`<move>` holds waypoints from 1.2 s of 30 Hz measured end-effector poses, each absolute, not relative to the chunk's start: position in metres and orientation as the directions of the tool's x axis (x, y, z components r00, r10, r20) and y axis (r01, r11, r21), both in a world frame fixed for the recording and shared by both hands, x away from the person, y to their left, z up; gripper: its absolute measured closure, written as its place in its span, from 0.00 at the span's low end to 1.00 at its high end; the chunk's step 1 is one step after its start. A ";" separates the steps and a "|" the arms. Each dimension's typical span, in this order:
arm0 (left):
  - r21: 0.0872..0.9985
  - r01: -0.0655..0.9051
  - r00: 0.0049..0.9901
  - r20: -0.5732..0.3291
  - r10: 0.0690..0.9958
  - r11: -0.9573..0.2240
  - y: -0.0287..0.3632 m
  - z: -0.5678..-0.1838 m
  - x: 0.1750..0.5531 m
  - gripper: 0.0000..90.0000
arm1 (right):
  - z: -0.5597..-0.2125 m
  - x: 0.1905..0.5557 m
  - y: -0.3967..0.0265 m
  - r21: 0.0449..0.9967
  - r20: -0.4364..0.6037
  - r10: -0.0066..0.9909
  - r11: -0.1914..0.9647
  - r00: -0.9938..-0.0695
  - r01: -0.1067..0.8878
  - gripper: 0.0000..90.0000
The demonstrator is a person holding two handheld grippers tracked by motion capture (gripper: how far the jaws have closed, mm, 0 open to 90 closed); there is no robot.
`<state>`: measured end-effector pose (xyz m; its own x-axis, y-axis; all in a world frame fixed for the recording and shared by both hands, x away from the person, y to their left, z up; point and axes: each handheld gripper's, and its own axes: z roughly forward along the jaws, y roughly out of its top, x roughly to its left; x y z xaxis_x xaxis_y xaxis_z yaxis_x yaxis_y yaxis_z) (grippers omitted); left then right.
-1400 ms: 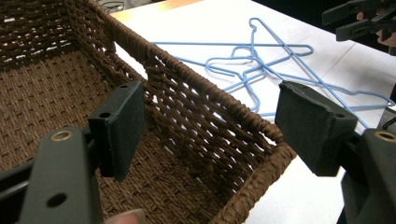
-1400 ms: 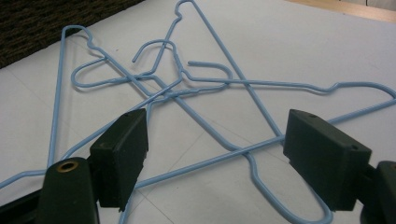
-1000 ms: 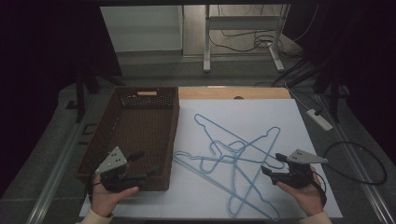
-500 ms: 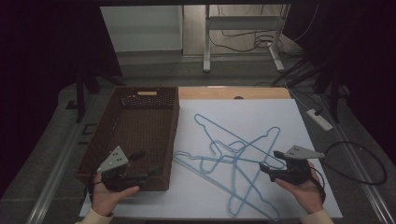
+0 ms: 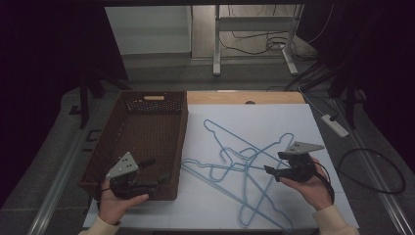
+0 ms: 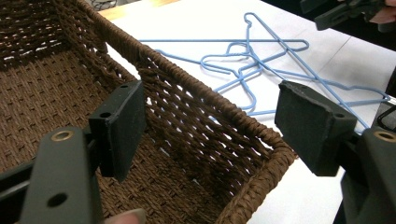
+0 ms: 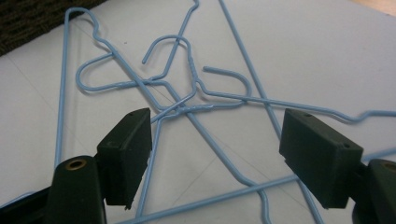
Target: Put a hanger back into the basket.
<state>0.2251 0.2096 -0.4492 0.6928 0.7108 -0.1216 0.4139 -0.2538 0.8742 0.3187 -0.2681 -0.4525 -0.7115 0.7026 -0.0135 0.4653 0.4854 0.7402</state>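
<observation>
Several light blue wire hangers lie tangled on the white sheet, right of a brown wicker basket. My right gripper is open just above the right side of the pile; the crossed hanger necks lie between and beyond its jaws. My left gripper is open at the basket's near right corner, its jaws straddling the woven rim. From the left gripper view the hangers lie beyond that wall. Nothing is held by either gripper.
The basket has nothing inside it. A bare wooden strip runs along the table's far edge. A power strip and cables lie off the table's right side. Metal desk legs stand behind.
My right gripper has moved left and slightly away from me, closer over the hangers. The left gripper has barely shifted at the basket's corner.
</observation>
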 end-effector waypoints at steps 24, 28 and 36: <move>0.861 0.427 0.704 -0.124 0.700 -0.276 0.205 -0.454 0.228 0.29 | -0.463 0.375 -0.198 0.582 -0.054 0.619 0.657 -0.784 0.479 0.34; 0.860 0.429 0.704 -0.126 0.699 -0.276 0.205 -0.455 0.228 0.29 | -0.471 0.384 -0.190 0.549 -0.049 0.610 0.678 -0.791 0.488 0.36; 0.860 0.427 0.708 -0.126 0.695 -0.279 0.206 -0.454 0.228 0.29 | -0.486 0.400 -0.176 0.485 -0.051 0.585 0.723 -0.810 0.492 0.46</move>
<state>0.2282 0.2057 -0.4543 0.7078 0.6951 -0.1259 0.4268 -0.2787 0.8603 0.4004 -0.1757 -0.4860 -0.8098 0.5845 -0.0506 0.4918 0.7233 0.4847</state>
